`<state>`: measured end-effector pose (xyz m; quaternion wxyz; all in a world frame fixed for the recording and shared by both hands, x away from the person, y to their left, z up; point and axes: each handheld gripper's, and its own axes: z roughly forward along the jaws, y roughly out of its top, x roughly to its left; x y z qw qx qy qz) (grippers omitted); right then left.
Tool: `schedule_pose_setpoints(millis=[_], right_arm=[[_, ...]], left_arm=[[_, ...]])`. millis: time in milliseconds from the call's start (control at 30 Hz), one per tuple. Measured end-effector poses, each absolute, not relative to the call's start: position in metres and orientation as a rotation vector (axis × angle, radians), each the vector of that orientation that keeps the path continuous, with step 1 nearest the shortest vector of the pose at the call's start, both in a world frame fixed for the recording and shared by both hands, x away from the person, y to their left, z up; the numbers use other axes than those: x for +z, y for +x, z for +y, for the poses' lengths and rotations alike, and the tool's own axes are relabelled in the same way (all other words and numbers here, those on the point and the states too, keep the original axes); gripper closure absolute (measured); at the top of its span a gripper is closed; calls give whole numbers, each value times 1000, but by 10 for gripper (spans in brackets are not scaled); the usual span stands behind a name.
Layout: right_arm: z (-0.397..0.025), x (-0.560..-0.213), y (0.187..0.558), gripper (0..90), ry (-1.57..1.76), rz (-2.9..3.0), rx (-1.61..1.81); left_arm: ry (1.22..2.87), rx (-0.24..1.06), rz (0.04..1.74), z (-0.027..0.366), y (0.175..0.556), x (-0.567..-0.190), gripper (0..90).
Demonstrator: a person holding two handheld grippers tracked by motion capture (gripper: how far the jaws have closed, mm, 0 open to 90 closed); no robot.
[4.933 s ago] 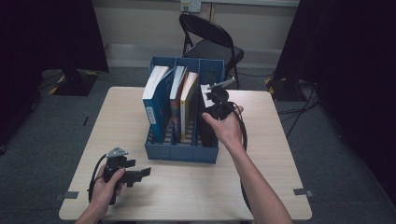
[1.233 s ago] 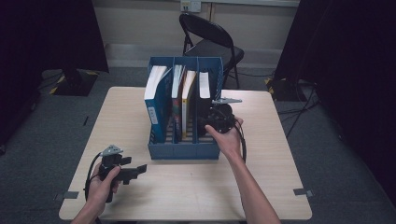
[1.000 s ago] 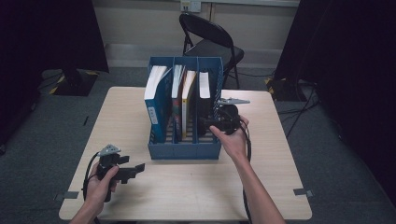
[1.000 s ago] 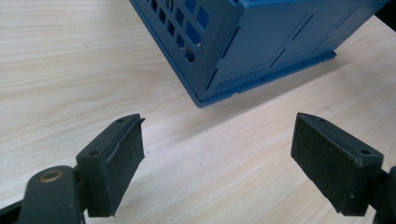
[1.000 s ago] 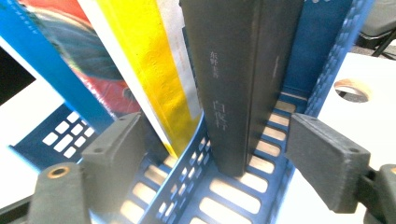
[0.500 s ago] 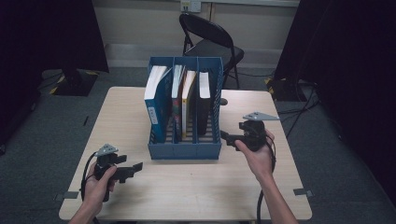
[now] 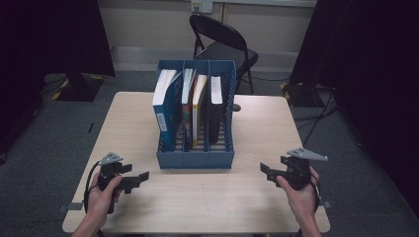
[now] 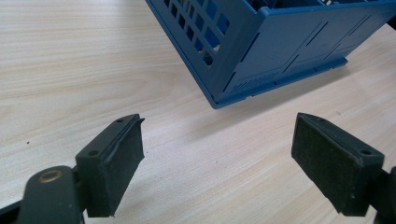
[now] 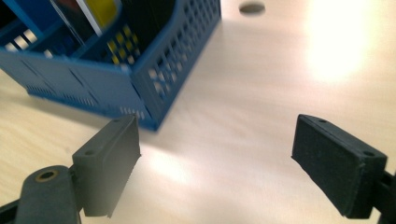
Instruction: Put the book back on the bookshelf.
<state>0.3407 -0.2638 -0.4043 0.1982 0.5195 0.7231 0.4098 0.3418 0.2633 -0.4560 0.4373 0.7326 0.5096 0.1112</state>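
A blue three-slot file rack [image 7: 195,159] stands in the middle of the wooden table [image 7: 257,128]. Books stand upright in it: a blue one [image 7: 164,106] at the left, two thinner ones [image 7: 193,101] in the middle slot, a black one [image 7: 215,106] at the right. My left gripper [image 7: 143,175] is held low near the table's front left, open and empty, its jaws pointing at the rack's corner [image 8: 219,100]. At the front right my right gripper [image 7: 263,169] is also open and empty, aimed at the rack's right side [image 9: 173,70].
A black folding chair [image 7: 222,47] stands behind the table's far edge. A small round hole [image 9: 251,7] sits in the tabletop to the right of the rack. Dark curtains hang at both sides of the room.
My right gripper has let go of the black book in the rack's right slot and drawn back to the table's front right. The left gripper has barely moved.
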Motion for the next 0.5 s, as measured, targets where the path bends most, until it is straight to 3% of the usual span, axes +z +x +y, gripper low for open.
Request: schedule_pose_setpoints(millis=[500], right_arm=[[-292,-462,326,144,1613,2016,993]], left_arm=[[1880,304,1254,262,341,-459,165]])
